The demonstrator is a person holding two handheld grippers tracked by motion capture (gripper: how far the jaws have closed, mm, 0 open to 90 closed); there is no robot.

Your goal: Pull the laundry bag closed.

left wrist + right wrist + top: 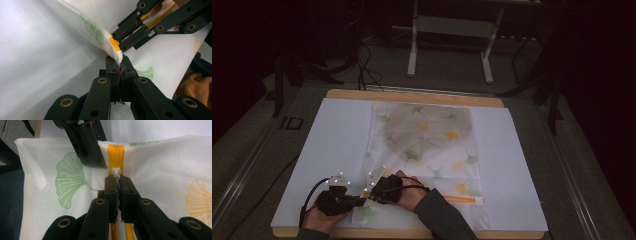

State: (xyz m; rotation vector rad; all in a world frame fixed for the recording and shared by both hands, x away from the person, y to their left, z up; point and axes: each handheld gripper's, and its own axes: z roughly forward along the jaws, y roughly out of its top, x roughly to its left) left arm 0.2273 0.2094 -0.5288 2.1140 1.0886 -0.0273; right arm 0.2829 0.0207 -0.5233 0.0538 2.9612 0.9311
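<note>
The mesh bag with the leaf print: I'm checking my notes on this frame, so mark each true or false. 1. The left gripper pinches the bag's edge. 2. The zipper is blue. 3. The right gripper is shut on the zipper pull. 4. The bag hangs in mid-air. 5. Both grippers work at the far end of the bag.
1. True: the left gripper is shut on the mesh bag at its corner.
2. False: the zipper is orange-yellow.
3. True: the right gripper clamps the white zipper pull.
4. False: it lies on the white sheet.
5. False: both are at the near end.
</note>
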